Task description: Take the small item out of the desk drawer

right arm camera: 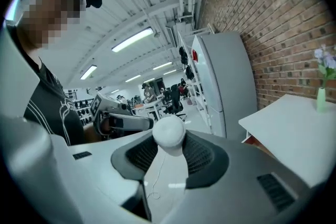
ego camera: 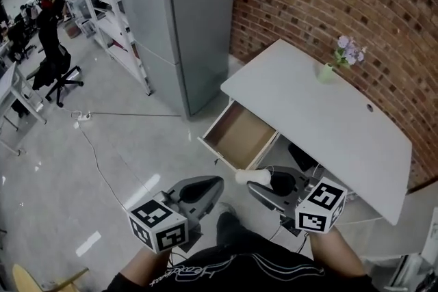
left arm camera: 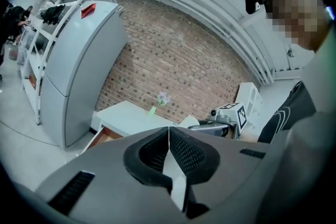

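Two hand-held grippers sit low in the head view, and the right gripper (ego camera: 263,182) is clamped on the small white rounded item (right arm camera: 168,132), holding it clear of the open desk drawer (ego camera: 238,135), which lies at about twelve o'clock from it. The left gripper (left arm camera: 168,140) has its jaws pressed together with nothing between them, at nine o'clock from the item. At one o'clock, a green vase of lilac flowers (ego camera: 328,70) stands on the white desk (ego camera: 308,126).

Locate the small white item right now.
Head view, lower middle: the white item is clamped in the right gripper, just in front of the open drawer.
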The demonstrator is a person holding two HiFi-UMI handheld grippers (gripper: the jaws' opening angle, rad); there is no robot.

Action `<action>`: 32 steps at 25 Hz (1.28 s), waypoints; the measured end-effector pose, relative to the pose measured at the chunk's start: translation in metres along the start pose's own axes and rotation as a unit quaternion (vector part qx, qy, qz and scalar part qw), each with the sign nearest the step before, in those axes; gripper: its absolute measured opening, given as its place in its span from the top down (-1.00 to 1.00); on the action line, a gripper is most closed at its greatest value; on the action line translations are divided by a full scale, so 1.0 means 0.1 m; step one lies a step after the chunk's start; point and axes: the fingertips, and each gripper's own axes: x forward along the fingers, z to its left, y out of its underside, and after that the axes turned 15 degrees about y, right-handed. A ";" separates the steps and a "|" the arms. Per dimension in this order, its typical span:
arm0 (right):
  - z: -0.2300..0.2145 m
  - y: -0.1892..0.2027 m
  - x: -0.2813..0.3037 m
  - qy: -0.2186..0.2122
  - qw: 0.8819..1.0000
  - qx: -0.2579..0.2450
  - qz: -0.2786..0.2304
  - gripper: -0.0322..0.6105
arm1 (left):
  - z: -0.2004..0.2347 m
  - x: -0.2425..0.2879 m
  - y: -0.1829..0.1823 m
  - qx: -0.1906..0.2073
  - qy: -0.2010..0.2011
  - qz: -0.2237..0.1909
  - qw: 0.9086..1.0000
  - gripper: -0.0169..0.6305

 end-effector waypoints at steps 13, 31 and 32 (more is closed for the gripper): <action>-0.01 -0.26 -0.44 0.017 0.999 -0.016 -0.049 0.43 | -0.32 0.11 -0.23 0.029 0.003 -0.003 1.000 0.88; -0.06 -0.17 -0.43 0.024 0.998 -0.004 -0.051 0.43 | -0.31 0.24 -0.18 0.027 0.013 -0.006 1.000 0.88; -0.08 -0.18 -0.43 0.023 0.998 -0.003 -0.053 0.43 | -0.30 0.25 -0.17 0.028 0.012 -0.005 1.000 0.88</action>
